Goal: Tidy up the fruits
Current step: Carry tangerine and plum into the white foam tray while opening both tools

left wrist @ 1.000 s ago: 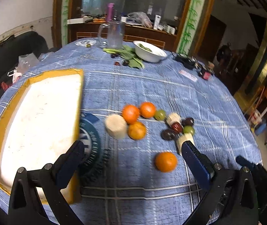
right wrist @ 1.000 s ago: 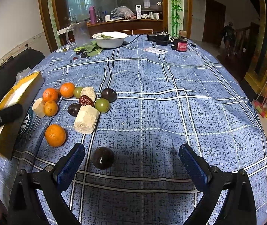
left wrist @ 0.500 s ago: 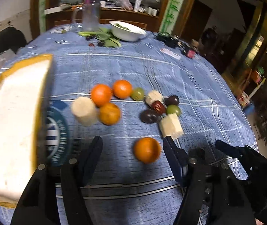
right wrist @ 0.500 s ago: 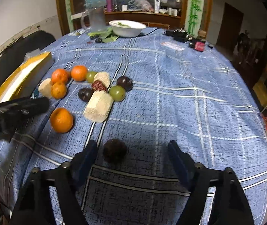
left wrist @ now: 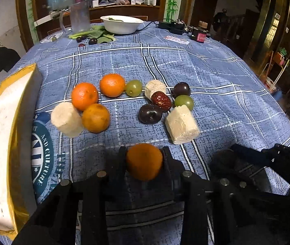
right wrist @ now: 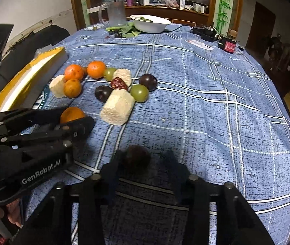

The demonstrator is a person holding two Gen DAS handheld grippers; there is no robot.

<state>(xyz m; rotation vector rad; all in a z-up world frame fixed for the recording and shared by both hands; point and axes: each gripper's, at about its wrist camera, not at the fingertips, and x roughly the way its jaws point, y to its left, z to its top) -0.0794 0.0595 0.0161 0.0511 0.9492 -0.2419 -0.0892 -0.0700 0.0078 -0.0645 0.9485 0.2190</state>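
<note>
Left tool (left wrist: 144,159) closing around round orange (left wrist: 144,162); right tool (right wrist: 143,161) closing around dark plum (right wrist: 137,158).

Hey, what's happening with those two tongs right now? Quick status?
Left tongs closing around an orange. Right tongs closing around a dark plum. Other fruit clustered beyond, nothing blocking.

Left gripper (left wrist: 144,161) came down, jaws closing round orange (left wrist: 144,162); right gripper (right wrist: 143,163) jaws closing round dark plum (right wrist: 137,158)

Woven matt tablecloth (left wrist: 206,75), dimpled matt orange (left wrist: 144,161), glossy plum (left wrist: 150,113), rough porous white chunk (left wrist: 182,124), glossy gold-foil box (left wrist: 12,143), matt black plastic grippers.
</note>
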